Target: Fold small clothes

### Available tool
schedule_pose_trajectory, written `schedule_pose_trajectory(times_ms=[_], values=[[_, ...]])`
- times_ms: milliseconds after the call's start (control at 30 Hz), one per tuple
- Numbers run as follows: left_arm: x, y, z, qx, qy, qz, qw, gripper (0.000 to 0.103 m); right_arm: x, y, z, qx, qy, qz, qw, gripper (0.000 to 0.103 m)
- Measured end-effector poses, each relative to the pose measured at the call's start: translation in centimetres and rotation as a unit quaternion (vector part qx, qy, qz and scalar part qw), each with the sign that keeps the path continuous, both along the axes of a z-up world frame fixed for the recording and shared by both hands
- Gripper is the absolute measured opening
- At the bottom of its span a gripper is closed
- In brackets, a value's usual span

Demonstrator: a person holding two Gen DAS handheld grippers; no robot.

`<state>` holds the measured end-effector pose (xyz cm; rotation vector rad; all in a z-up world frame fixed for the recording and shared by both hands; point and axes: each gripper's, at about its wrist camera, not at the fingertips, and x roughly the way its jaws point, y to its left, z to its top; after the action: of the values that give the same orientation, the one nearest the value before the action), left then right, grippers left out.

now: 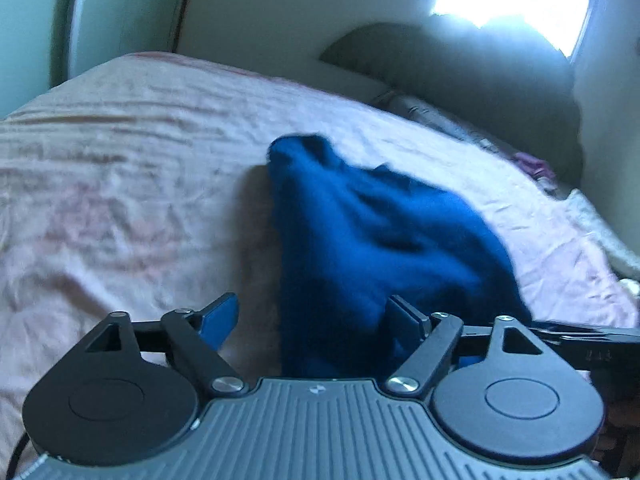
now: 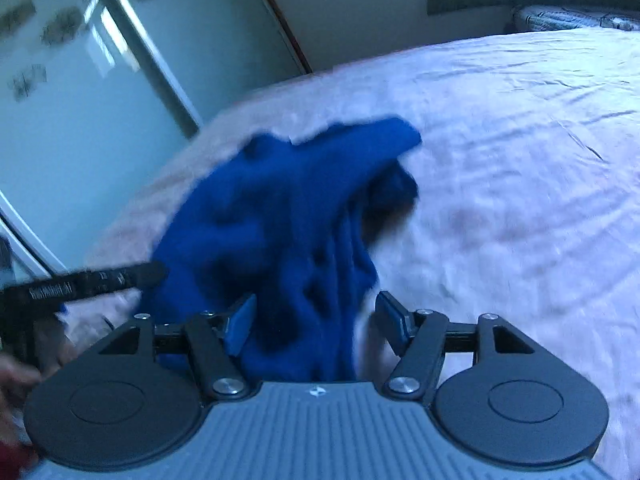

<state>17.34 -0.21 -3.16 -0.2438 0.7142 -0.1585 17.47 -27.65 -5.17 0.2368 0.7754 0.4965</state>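
While the blue cloth (image 1: 360,240) lies bunched up on the bed (image 1: 120,184), both claws hang just above it with their jaws wide apart. The left claw (image 1: 310,320) has let go: its blue pads (image 1: 218,320) press on nothing. The cloth starts right in front of this claw and a bit to its right side, then runs away from it across the pink bed sheet. One pad sits in front of the cloth, but the picture is blurry, so I cannot be sure if it touches.

The right claw (image 2: 316,320) is loose too. The blue cloth (image 2: 280,220) fills most of the gap between its pads (image 2: 242,322), and it lies straight ahead of the claw and off to its left. A floppy corner of the cloth sticks out far ahead. To the right of this claw there is only wrinkled sheet.

Far to the left of the right claw, a black finger of the other tool (image 2: 92,280) pokes in beside the cloth. A glass door (image 2: 80,80) stands past the bed edge on that side.
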Motion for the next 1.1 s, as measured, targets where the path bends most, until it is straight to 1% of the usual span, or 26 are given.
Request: schedule_pose_trajectory(times_ms=[67, 100, 167, 200, 233, 267, 333, 367, 433, 600, 833, 967, 1100], values=[[-0.9, -0.1, 0.4, 0.008, -0.013, 0.005, 0.9999, 0.081, -1.0, 0.1, 0.5, -0.021, -0.014, -0.025, 0.999, 0.065], [-1.5, -0.2, 0.7, 0.017, -0.021, 0.007, 0.9996, 0.083, -1.5, 0.0, 0.9, -0.024, -0.017, -0.04, 0.999, 0.066], [-2.9, -0.8, 1.5, 0.043, -0.04, 0.018, 0.9981, 0.092, -2.6, -0.6, 2.0, -0.01, -0.028, -0.063, 0.998, 0.079], [-3.6, -1.0, 1.8, 0.049, -0.05, 0.022, 0.9973, 0.099, -3.1, -0.8, 2.2, 0.004, -0.032, -0.066, 0.997, 0.095], [-4.4, -1.2, 2.0, 0.049, -0.062, 0.024, 0.9966, 0.102, -3.8, -1.0, 2.5, 0.025, -0.031, -0.069, 0.997, 0.103], [-5.0, -1.4, 2.2, 0.046, -0.069, 0.024, 0.9962, 0.102, -4.2, -1.0, 2.7, 0.037, -0.025, -0.072, 0.996, 0.103], [-5.8, -1.9, 2.3, 0.051, -0.07, 0.018, 0.9961, 0.102, -5.0, -0.6, 2.8, 0.049, -0.002, -0.079, 0.996, 0.103], [-6.1, -2.2, 2.3, 0.057, -0.067, 0.015, 0.996, 0.102, -5.3, -0.4, 2.7, 0.05, 0.01, -0.084, 0.995, 0.103], [-6.6, -2.7, 2.0, 0.064, -0.06, 0.012, 0.9961, 0.102, -5.8, 0.2, 2.5, 0.045, 0.018, -0.088, 0.995, 0.103], [-7.4, -2.8, 0.8, 0.055, -0.03, 0.02, 0.9978, 0.102, -7.9, 1.8, 2.3, 0.011, 0.012, -0.07, 0.997, 0.103], [-8.7, -2.9, 0.3, 0.063, -0.022, 0.025, 0.9974, 0.102, -9.9, 2.6, 2.0, 0.021, 0.012, -0.049, 0.999, 0.103], [-9.1, -2.9, 0.1, 0.068, -0.018, 0.028, 0.9971, 0.102, -10.7, 3.4, 1.5, -0.002, 0.0, -0.057, 0.998, 0.103], [-9.4, -2.9, -0.3, 0.068, -0.012, 0.033, 0.997, 0.102, -11.5, 4.2, 1.1, -0.035, -0.028, -0.061, 0.997, 0.103]])
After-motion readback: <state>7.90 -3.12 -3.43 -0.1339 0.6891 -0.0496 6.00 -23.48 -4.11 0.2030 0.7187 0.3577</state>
